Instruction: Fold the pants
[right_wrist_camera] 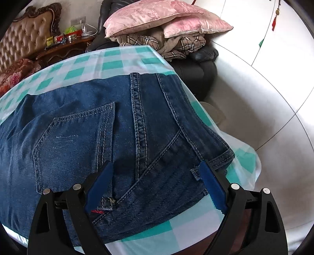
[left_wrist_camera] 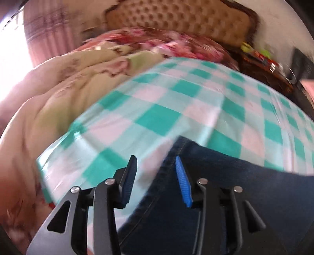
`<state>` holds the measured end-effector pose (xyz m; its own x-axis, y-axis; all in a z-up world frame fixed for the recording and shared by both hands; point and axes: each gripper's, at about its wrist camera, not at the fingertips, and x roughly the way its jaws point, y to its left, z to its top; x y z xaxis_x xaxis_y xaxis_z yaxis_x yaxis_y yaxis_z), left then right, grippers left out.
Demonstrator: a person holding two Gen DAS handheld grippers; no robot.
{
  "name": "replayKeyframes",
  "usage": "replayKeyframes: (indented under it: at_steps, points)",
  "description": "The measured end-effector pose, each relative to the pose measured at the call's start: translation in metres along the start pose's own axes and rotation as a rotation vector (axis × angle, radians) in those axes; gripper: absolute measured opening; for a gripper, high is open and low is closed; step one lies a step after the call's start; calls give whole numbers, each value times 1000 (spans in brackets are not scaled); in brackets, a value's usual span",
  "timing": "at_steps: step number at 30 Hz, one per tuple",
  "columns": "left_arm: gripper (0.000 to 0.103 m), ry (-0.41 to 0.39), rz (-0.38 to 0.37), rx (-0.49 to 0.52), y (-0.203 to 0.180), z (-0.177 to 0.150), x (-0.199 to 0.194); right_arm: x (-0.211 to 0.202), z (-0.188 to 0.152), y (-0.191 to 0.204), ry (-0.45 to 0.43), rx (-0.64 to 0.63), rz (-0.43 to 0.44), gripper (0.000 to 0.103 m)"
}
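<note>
- Closest to the lens is the right gripper (right_wrist_camera: 157,176), fingers spread wide over the waistband end of the jeans (right_wrist_camera: 82,125), gripping nothing. One finger sits by the back pocket (right_wrist_camera: 74,141), the other near the belt loop (right_wrist_camera: 195,173) at the waistband corner.
- The left gripper (left_wrist_camera: 155,176) is spread too, straddling the edge of the denim without pinching it. That view is smeared with blur, so I can't tell whether the tips touch the cloth.
- The jeans lie flat, seat side up, across the checked tablecloth (right_wrist_camera: 109,64). The waistband corner sits right at the table's far edge.
- What could go wrong, my guess: a grab at that corner could catch only the top layer, or snag the tablecloth along with it and drag the whole cover. That cloth looks thin and loose, so it would probably slide.
- With the corner so near the edge, a sloppy pull could also slip the jeans off the table.
- Room: bedroom, with a tufted headboard (right_wrist_camera: 25,37), a floral blanket (left_wrist_camera: 153,42), pink pillows (right_wrist_camera: 161,17) stacked on a dark chair, a cluttered wooden nightstand (right_wrist_camera: 64,45) and white floor tiles (right_wrist_camera: 265,88).
</note>
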<state>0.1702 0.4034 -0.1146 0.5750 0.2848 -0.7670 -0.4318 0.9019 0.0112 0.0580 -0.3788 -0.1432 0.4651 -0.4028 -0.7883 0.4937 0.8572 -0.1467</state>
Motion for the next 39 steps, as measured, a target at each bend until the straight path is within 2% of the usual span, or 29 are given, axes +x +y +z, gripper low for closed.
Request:
replayKeyframes:
  at_steps: [4,6,8,11,13,15,16,17,18,20,23,28,32,34,35,37,39]
  points:
    - [42,-87,-101,39,-23,-25,-47,1,-2,0,-11,-1,-5,86]
    - [52,-109,-174,73,-41,-47,-67,2,-3,-1,-14,5,2,87]
    - [52,-109,-191,117,-57,-67,-74,2,-3,-2,-15,1,4,87]
    - [52,-90,-159,200,-74,-95,-69,2,-3,-2,-15,0,4,87]
    - [52,-40,-138,218,-75,-104,-56,2,-3,-2,-14,1,3,87]
    - [55,-64,-121,264,-77,-110,-55,-2,-2,0,-2,3,-37,87]
    - [57,-64,-108,276,-78,-111,-55,-9,-1,4,0,-1,-57,87]
    - [66,-60,-93,270,-76,-110,-54,-18,0,7,-19,-4,-41,86]
    - [71,-50,-82,248,-73,-108,-51,-30,2,14,-45,-10,-14,86]
    - [72,-46,-82,242,-72,-108,-50,-60,3,40,-98,-50,60,86]
    - [72,-53,-56,231,-74,-109,-50,-95,-1,90,-132,-120,161,88]
    - [74,-74,-32,221,-76,-113,-51,-130,-13,180,-136,-242,319,88]
    - [77,-58,-27,212,-76,-110,-51,-143,-24,243,-94,-317,402,89]
    - [83,-41,-31,208,-77,-109,-50,-147,-34,273,-85,-392,441,89]
    - [98,-23,-28,204,-78,-109,-49,-150,-41,293,-91,-444,438,89]
    - [102,21,-19,149,-75,-109,-46,-154,-52,315,-91,-489,453,89]
    - [101,14,-41,149,-72,-109,-47,-154,-59,336,-78,-516,466,89]
